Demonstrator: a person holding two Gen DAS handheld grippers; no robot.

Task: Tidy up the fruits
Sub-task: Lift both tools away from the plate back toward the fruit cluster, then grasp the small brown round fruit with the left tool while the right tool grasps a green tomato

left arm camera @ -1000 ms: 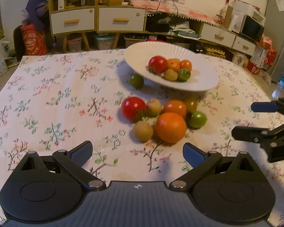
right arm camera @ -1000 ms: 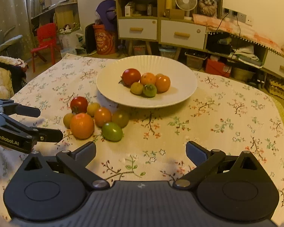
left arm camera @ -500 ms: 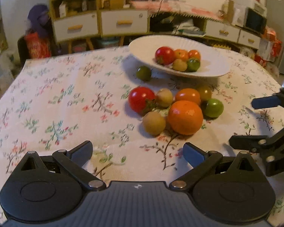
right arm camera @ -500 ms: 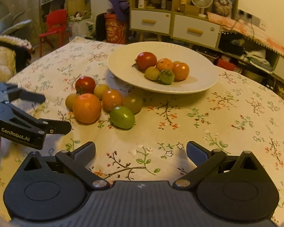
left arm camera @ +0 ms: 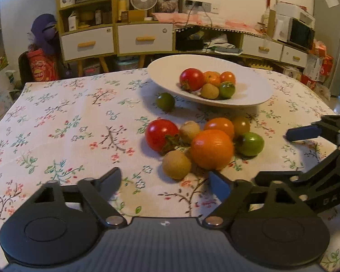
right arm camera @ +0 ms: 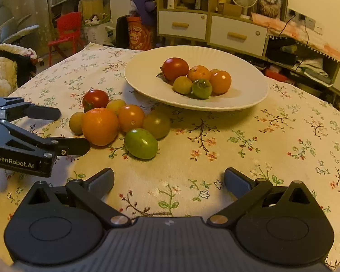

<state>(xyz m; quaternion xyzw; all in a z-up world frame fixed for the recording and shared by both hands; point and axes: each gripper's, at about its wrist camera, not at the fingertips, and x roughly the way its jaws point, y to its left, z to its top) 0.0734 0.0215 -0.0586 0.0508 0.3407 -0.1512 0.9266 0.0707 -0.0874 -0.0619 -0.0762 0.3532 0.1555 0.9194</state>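
White ribbed plate [right arm camera: 244, 95] sits toward the far edge of the worktop, upright, holding five fruits bunched at its middle: red tomato [right arm camera: 175, 68], orange mandarin [right arm camera: 198, 73], orange tomato [right arm camera: 220, 81], yellow-brown small fruit [right arm camera: 182, 85], green tomato [right arm camera: 201, 88]. Loose cluster on the cloth just in front of the plate, pieces touching: big orange [left arm camera: 212, 149], red tomato with stem [left arm camera: 162, 134], two yellow-brown fruits [left arm camera: 176, 164], orange tomato [left arm camera: 219, 124], olive tomato [left arm camera: 240, 125], bright green tomato [left arm camera: 250, 143]. One dark green tomato [left arm camera: 165, 101] lies alone by the plate's left rim.
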